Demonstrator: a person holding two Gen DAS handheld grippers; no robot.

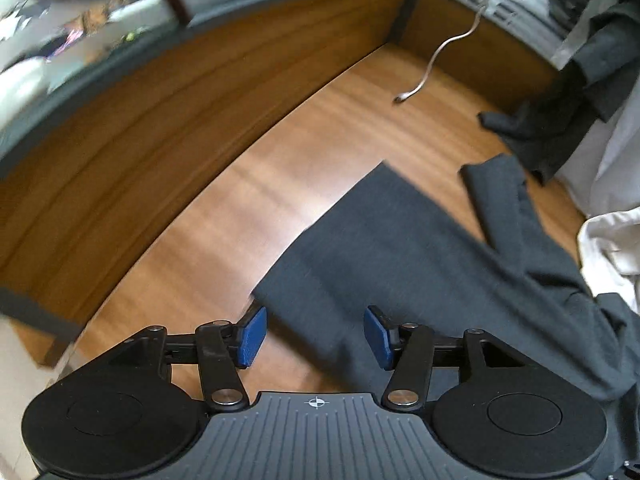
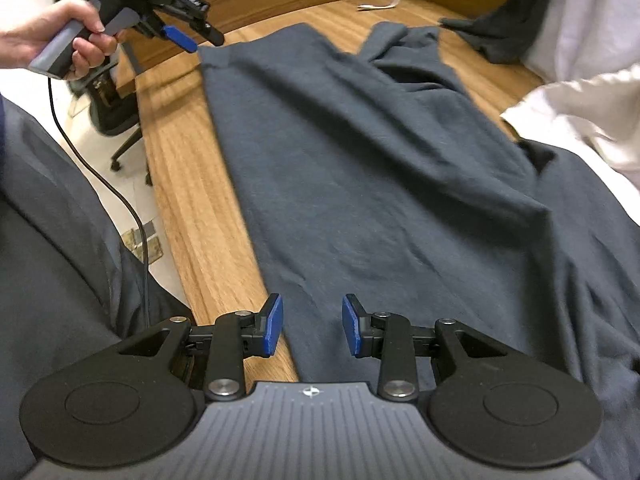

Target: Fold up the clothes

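Note:
A dark grey garment [image 2: 360, 168] lies spread lengthwise on the wooden table [image 2: 188, 184], with one sleeve folded over near its far end. My right gripper [image 2: 313, 330] is open just above the garment's near left edge, which runs between the blue pads [image 2: 274, 330]. Up at the far left corner of the garment, a hand [image 2: 48, 40] holds my left gripper [image 2: 196, 38]. In the left wrist view that gripper [image 1: 316, 336] is open, hovering over the garment [image 1: 400, 264] at its corner, and nothing is pinched.
A white cloth [image 2: 580, 92] and another dark garment [image 2: 492, 32] are piled at the table's right and back. A pale cable [image 1: 436, 56] lies on the far tabletop by a raised wooden back panel [image 1: 160, 120]. An office chair [image 2: 116, 120] stands left on the floor.

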